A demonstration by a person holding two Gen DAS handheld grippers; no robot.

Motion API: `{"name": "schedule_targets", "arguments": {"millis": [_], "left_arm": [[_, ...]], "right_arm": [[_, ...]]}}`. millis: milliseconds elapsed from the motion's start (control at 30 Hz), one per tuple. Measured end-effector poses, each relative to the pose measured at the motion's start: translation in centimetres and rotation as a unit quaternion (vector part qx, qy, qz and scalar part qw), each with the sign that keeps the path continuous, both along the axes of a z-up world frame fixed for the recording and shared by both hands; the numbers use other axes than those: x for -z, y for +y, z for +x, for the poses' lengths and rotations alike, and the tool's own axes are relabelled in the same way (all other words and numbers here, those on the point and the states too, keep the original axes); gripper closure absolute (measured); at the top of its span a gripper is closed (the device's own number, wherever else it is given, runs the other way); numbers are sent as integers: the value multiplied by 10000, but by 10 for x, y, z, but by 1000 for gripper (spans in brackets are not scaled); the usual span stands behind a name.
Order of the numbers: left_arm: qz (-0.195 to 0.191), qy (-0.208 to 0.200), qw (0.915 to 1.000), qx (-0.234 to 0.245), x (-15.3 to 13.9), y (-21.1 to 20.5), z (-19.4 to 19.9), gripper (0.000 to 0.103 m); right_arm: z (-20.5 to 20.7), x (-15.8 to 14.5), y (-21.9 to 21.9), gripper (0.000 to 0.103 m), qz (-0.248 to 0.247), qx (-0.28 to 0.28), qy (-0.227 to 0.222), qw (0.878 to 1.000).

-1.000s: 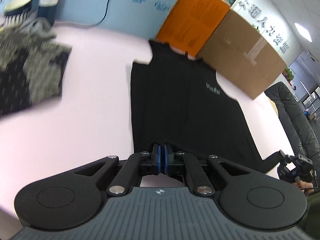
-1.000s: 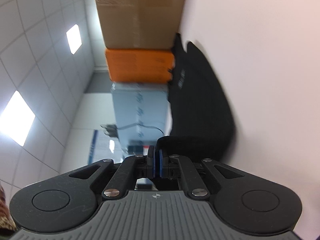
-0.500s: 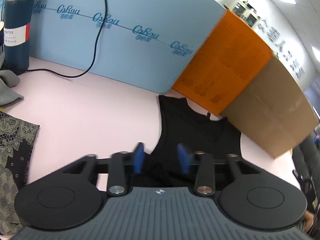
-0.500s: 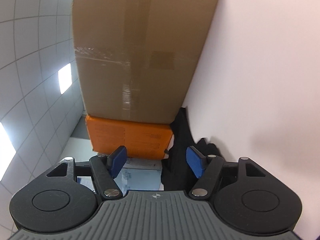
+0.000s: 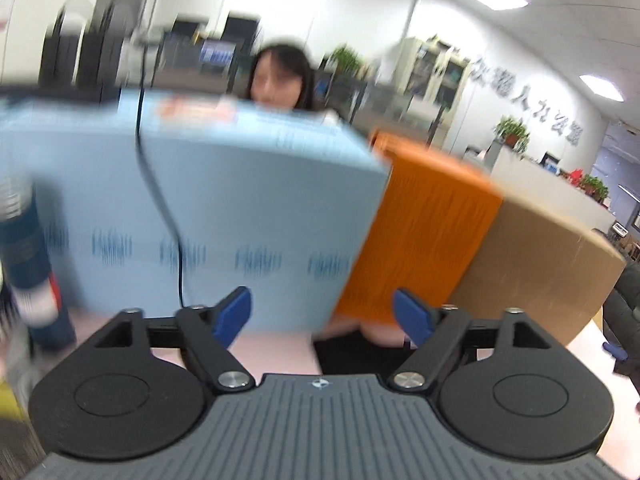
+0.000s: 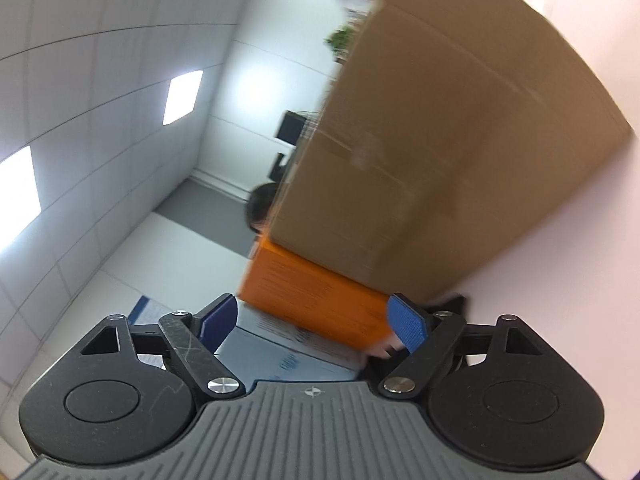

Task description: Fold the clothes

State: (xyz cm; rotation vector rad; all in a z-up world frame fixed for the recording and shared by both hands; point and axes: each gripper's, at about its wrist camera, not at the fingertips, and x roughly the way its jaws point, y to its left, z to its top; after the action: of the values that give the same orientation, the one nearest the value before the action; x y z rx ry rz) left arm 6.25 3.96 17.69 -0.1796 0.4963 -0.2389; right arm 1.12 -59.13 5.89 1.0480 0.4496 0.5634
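Only the neck end of the black sleeveless top (image 5: 352, 350) shows in the left wrist view, low on the pink table just above the gripper body. My left gripper (image 5: 322, 316) is raised above it, its jaws opening wide with nothing between the blue pads. In the right wrist view a dark scrap of the same top (image 6: 454, 304) peeks out behind the right finger. My right gripper (image 6: 314, 322) points level at the boxes, rolled to one side, its jaws opening too and empty.
A pale blue foam board (image 5: 224, 216), an orange box (image 5: 420, 236) and a brown cardboard box (image 5: 536, 268) line the table's far edge. A black cable (image 5: 156, 200) hangs over the board. A person (image 5: 280, 76) sits behind it. A dark bottle (image 5: 28, 256) stands at the left.
Both grippers went from shut on the black top's fabric to wide apart, letting it go, and rose and tipped up, so the views now show the boxes instead of the garment.
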Motion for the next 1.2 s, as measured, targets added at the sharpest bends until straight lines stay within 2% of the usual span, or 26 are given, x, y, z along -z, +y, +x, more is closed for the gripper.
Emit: {"name": "schedule_targets", "arguments": {"millis": [67,133,167,267,367,500,700,767,867,900,933,967,1000,1100,1200], "left_arm": [[236,-25,9995,222,-3,-2,0,21],[584,95,9969,511,16,-9,-4,21],[785,158,9945,670,31,-14,-8,22],[1294,335,9844,1146,83,-30,-25,29],[1311,521,9774,1573,127,-41,-37,31],[1294,690,9743,1712,166,-50,-39,31],[1049,961,9827,1188,184,-58,-23,32],[983,1057,9836,1086,189,-62,-17,32],[911,1143,9848,937,197,-65,-10,32],[890,1150,9855,880,199,-65,-8,44],[868,1157,9861,824,201,-65,-7,60],[791,1137,9880,681,201,-63,-6,89],[698,1109,9900,512,201,-61,-6,97],[430,1305,9905,-92,204,-48,-1,97],[290,1403,9895,-182,206,-45,-2,94]], "right_arm": [[1,-15,6,11,-278,-112,-210,9993],[-1,-21,14,11,-754,-224,-255,9966],[-3,-19,21,11,-1142,-268,-204,9929],[-8,-1,48,11,-2485,-482,-110,9674],[-10,29,72,11,-3358,-843,22,9381],[-4,64,90,12,-3788,-1115,108,9187],[13,106,105,16,-4239,-1396,310,8943],[20,116,113,20,-4228,-1491,376,8931],[20,122,108,29,-4206,-1561,473,8925],[22,125,109,48,-4194,-1585,512,8924],[23,127,110,83,-4188,-1591,533,8924],[22,126,111,96,-4191,-1539,499,8934],[21,125,111,97,-4192,-1449,475,8950],[21,129,102,97,-4167,-1076,681,9001],[18,134,100,97,-4064,-1037,768,9045]]}}
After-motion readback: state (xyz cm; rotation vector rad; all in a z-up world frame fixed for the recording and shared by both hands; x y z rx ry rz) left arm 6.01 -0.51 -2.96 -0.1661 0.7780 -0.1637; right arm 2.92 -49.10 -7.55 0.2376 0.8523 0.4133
